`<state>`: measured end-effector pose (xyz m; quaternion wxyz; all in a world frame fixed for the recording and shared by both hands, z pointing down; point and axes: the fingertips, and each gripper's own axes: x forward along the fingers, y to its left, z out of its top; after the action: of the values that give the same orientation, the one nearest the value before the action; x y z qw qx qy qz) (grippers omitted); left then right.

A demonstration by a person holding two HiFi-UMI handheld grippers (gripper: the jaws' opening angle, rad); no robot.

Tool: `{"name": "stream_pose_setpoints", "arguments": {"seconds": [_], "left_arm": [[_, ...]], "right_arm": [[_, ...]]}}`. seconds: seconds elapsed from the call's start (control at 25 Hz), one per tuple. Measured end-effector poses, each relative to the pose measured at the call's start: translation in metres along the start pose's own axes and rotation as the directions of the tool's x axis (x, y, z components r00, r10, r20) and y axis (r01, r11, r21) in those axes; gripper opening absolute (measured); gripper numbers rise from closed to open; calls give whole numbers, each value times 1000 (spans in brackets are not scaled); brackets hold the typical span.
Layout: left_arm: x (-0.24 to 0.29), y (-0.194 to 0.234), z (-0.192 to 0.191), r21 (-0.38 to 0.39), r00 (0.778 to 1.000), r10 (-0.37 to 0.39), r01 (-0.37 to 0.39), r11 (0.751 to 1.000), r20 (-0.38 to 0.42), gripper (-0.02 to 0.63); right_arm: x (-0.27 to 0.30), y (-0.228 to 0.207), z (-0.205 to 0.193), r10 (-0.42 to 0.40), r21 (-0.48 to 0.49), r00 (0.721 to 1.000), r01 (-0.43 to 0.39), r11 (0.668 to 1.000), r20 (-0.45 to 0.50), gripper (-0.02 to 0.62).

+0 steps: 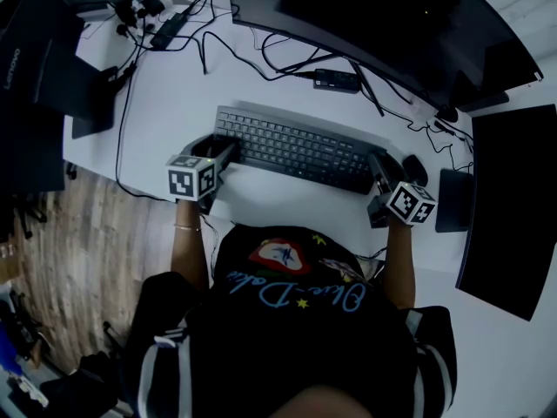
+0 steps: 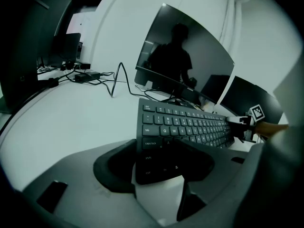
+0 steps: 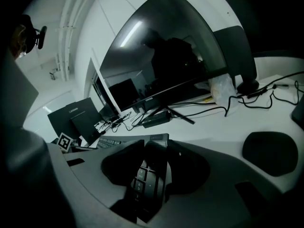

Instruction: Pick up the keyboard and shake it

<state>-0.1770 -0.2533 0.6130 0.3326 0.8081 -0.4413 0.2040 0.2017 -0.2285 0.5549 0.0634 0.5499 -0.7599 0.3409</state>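
- The keyboard (image 1: 296, 151) lies across the middle of the white desk (image 1: 174, 103), just in front of me. Its long side runs left to right, and its right end sits a little nearer to me than its left.
- My left gripper (image 1: 222, 151) is at the keyboard's left end. In the left gripper view the near-left corner, with the ctrl, shift and caps lock keys, sits between the jaws.
- The left jaws stand wide. One pad lies against the keyboard's left edge and the other over the keys just inboard. Both look to be touching it.
- My right gripper (image 1: 380, 171) is at the keyboard's right end. In the right gripper view the board runs edge-on between the jaws, tilted steeply across the picture.
- The right jaws are narrower than the left and are clamped on the end of the board, one pad on each face.
- I cannot tell from any view whether the keyboard is clear of the desk.
- A dark mouse (image 1: 416, 171) sits just right of the right gripper, apart from it.
- A large dark monitor (image 1: 392, 16) stands at the far side of the desk, with black cables (image 1: 261, 46) trailing between it and the keyboard.
- A closed dark laptop (image 1: 43, 68) lies at the far left.
- Wooden floor (image 1: 78, 251) shows past the desk's left edge.
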Motion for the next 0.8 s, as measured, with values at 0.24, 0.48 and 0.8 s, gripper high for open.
{"name": "stream_pose_setpoints", "arguments": {"seconds": [0.24,0.48,0.8], "left_arm": [[-11,-1,16,7,995,-2,1,1000,102,232],[-26,-5,43,27,981,-7,2,1000,193,232],[-43,-8,67,69,963,5,-24,997,269,230]], "right_arm": [[-7,17,29,29,-99,996,-21,995,85,144],[-19,40,61,66,-193,984,-33,981,163,144],[-41,70,90,128,-318,961,-45,947,246,135]]}}
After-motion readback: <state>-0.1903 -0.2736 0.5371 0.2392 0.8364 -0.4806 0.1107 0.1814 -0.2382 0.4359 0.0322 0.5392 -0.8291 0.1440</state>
